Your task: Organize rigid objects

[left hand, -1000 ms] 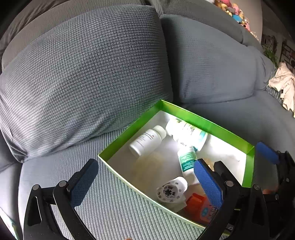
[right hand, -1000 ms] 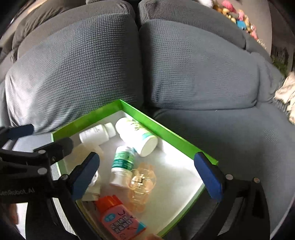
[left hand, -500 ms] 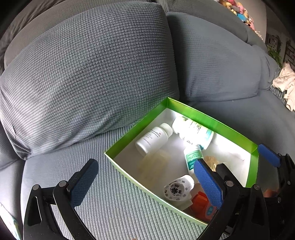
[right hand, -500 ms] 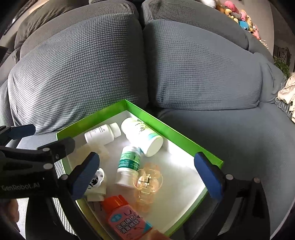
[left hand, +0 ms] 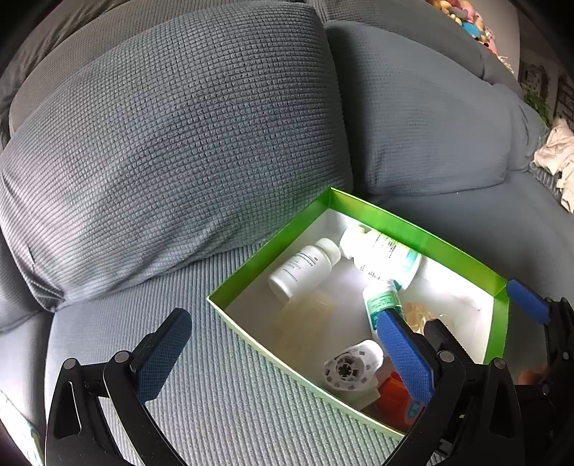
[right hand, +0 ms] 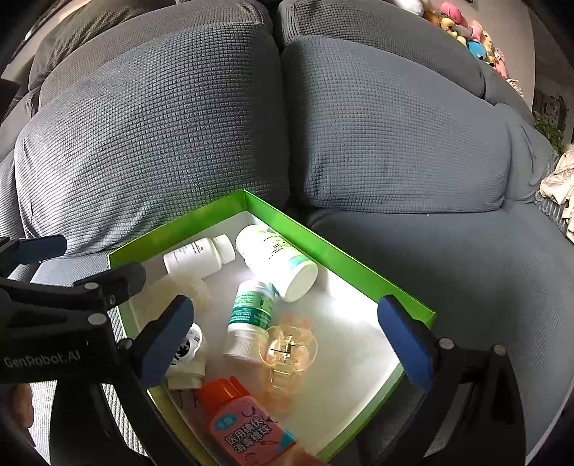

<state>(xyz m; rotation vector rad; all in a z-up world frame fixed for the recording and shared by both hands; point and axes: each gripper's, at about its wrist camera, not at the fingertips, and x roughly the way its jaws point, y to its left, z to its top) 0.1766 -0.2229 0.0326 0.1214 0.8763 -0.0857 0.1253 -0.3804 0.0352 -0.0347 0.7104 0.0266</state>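
Observation:
A green box point(right hand: 344, 251) with a white floor sits on the grey sofa seat; it also shows in the left wrist view point(left hand: 412, 224). Inside lie a white bottle point(right hand: 199, 256), a large white jar with a teal label point(right hand: 278, 261), a small green-labelled bottle point(right hand: 251, 315), a clear orange hair clip point(right hand: 287, 355), an orange-capped bottle point(right hand: 247, 426) and a white round piece point(right hand: 186, 349). My right gripper point(right hand: 287, 338) is open and empty above the box. My left gripper point(left hand: 283, 353) is open and empty over the box's near-left wall.
Two big grey back cushions point(right hand: 161, 143) stand right behind the box. Bare seat point(left hand: 179, 358) lies left of the box and more seat point(right hand: 466, 269) to its right. Crumpled pale cloth point(right hand: 558, 182) lies at the far right. Plush toys point(right hand: 466, 32) line the sofa top.
Both grippers have pulled back and up a little, so the box sits lower and farther right in the left view. The box's contents have not moved. Both jaws stay open.

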